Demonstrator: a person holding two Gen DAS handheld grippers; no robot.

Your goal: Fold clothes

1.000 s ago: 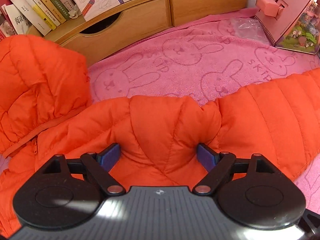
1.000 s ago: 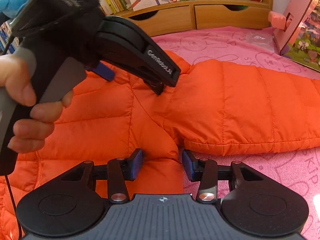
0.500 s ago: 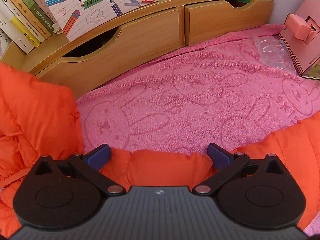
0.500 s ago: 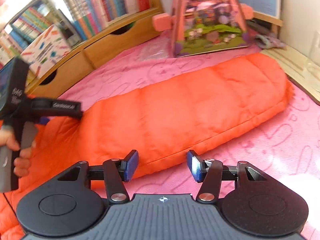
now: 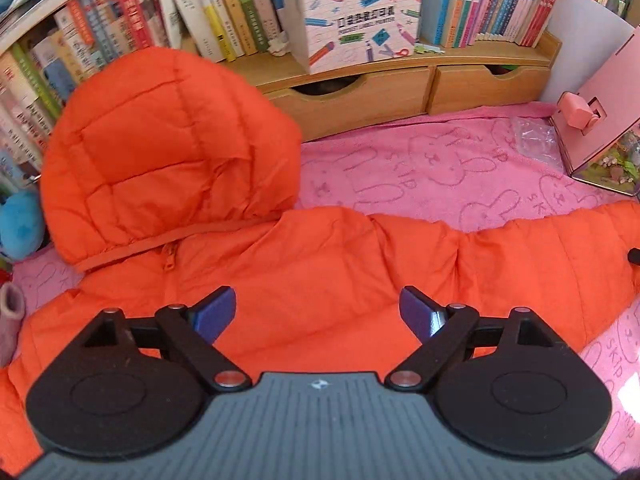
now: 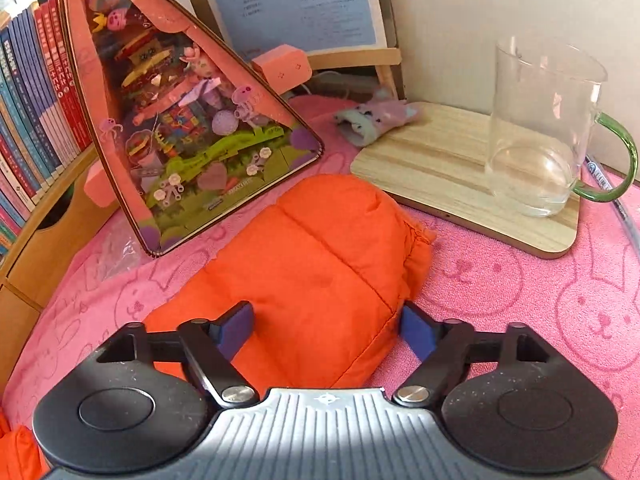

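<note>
An orange puffer jacket [image 5: 320, 264] lies spread on a pink bunny towel [image 5: 440, 168], hood [image 5: 168, 152] propped against books [image 5: 120, 40]. The left gripper [image 5: 318, 312] hovers wide open above it. The right gripper [image 6: 326, 328], equally wide, straddles the sleeve [image 6: 320, 264] between a toy box [image 6: 192, 128] and a wooden board [image 6: 460, 176] bearing a glass jug [image 6: 540, 128].

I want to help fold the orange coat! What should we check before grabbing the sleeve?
1. Right gripper open: ok.
2. Sleeve end between its fingers: ok, it straddles the cuff.
3. Left gripper open, above the jacket body: ok.
4. Hood lying flat: not ok, it stands up.
5. Glass mug away from the sleeve: ok, on the wooden board, though close.
6. Zipper closed: cannot tell.
</note>
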